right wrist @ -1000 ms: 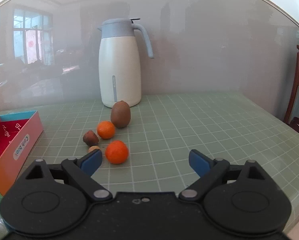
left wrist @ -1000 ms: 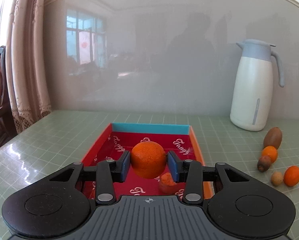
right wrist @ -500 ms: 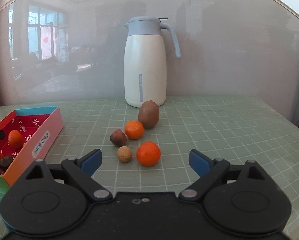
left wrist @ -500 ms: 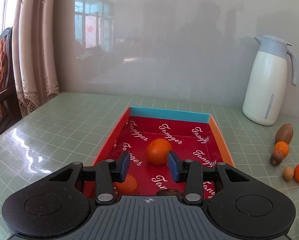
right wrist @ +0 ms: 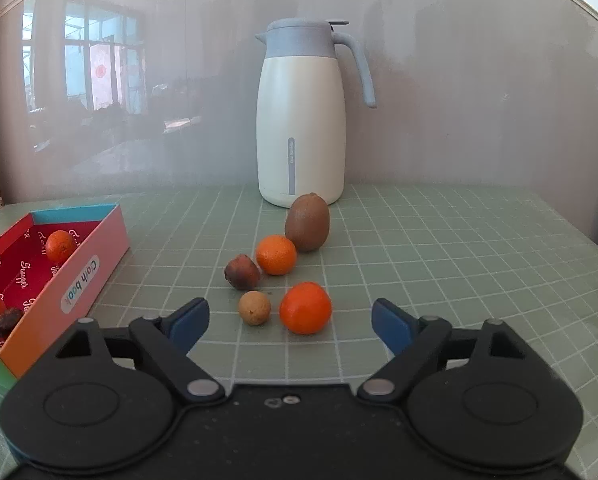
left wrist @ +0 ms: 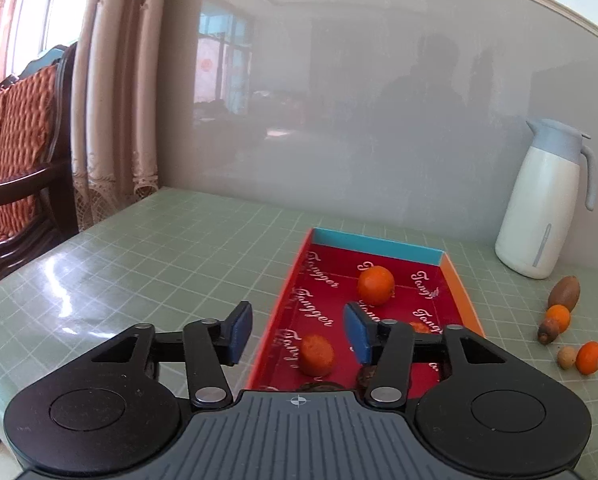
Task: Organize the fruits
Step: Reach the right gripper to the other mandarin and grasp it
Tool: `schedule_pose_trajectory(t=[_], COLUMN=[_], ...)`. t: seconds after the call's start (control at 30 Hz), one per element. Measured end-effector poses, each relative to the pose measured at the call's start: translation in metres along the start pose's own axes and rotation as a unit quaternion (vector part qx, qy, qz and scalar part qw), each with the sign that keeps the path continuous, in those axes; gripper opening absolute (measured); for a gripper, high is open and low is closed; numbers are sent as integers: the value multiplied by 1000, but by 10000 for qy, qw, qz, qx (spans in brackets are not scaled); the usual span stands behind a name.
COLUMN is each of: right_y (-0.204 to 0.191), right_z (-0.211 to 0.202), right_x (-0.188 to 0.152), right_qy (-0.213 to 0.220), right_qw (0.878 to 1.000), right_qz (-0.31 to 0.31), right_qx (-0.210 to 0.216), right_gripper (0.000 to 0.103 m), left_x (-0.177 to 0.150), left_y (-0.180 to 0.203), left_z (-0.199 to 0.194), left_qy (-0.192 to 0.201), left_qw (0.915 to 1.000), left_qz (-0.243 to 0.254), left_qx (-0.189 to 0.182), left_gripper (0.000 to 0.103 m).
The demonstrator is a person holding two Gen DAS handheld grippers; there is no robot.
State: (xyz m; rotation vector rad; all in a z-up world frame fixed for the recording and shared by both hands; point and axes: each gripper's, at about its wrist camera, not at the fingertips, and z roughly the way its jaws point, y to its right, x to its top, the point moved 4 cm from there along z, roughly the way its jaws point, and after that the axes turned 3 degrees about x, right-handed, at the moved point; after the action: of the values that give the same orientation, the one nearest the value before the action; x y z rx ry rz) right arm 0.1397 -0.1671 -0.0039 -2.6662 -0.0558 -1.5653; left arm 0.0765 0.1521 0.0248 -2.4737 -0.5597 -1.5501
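A red-lined box (left wrist: 457, 280) lies on the table and holds an orange (left wrist: 375, 285), a smaller orange fruit (left wrist: 317, 354) and dark fruits near its front end. My left gripper (left wrist: 297, 334) is open and empty above the box's near left side. The box (right wrist: 79, 280) shows at the left in the right wrist view. My right gripper (right wrist: 290, 322) is open and empty, just short of an orange (right wrist: 305, 308) and a small tan fruit (right wrist: 254, 308). Behind them lie a dark fruit (right wrist: 241, 272), another orange (right wrist: 276, 255) and a kiwi (right wrist: 307, 222).
A white jug with a blue-grey lid (right wrist: 302, 128) stands against the glossy wall behind the loose fruits; it also shows in the left wrist view (left wrist: 543, 204). A wooden chair with red cushions (left wrist: 15, 152) and a curtain (left wrist: 111, 92) stand beyond the table's left edge.
My left gripper let go of the orange, which now lies in the box, and drew back to the left, opening wider. My right gripper moved closer to the loose fruits.
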Motion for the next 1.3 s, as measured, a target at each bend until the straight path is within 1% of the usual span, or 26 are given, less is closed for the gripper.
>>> schedule_pose_trajectory(t=[0.03, 0.2, 0.3, 0.37, 0.43, 0.57, 0.7, 0.8, 0.93, 1.0, 1.1, 1.2, 1.3], right_y=[0, 1, 4, 6, 7, 8, 15, 21, 22, 23, 27, 24, 21], right_z=[3, 10, 14, 17, 19, 28, 37, 44, 49, 53, 61, 63, 63], right_x=[0, 0, 0, -1, -1, 2, 7, 7, 8, 7, 5, 3, 3], right_qy=[-49, -163, -243, -298, -336, -426, -484, -571, -576, -645, -784, -821, -815], right_qw=[10000, 9998, 9996, 9994, 9993, 9989, 9985, 9973, 9974, 9971, 9950, 9949, 9946], right_qz=[-1, -63, 22, 70, 97, 120, 222, 404, 405, 392, 590, 560, 570], right_qx=[31, 56, 109, 142, 141, 163, 118, 203, 165, 97, 199, 171, 286], right_gripper=[77, 70, 59, 56, 49, 41, 40, 36, 36, 37, 38, 38, 37], left_x=[0, -3, -1, -2, -2, -4, -6, -6, -7, -8, -8, -8, -8], left_y=[-5, -25, -37, -45, -53, -61, -62, -63, -64, -64, -64, -64, -67], left_z=[-4, -15, -18, -18, -17, -13, -12, -11, -10, -9, -9, -9, -8], left_qy=[36, 173, 283, 281, 240, 185, 163, 147, 120, 107, 99, 88, 79], left_qw=[10000, 9995, 9987, 9982, 9976, 9969, 9968, 9968, 9967, 9967, 9968, 9967, 9964], left_qz=[-43, -134, -203, -296, -402, -520, -523, -519, -522, -527, -510, -510, -544], left_qx=[45, 207, 361, 438, 503, 565, 583, 598, 614, 611, 615, 631, 644], left_gripper=[59, 59, 59, 59, 59, 59, 60, 60, 60, 60, 60, 60, 60])
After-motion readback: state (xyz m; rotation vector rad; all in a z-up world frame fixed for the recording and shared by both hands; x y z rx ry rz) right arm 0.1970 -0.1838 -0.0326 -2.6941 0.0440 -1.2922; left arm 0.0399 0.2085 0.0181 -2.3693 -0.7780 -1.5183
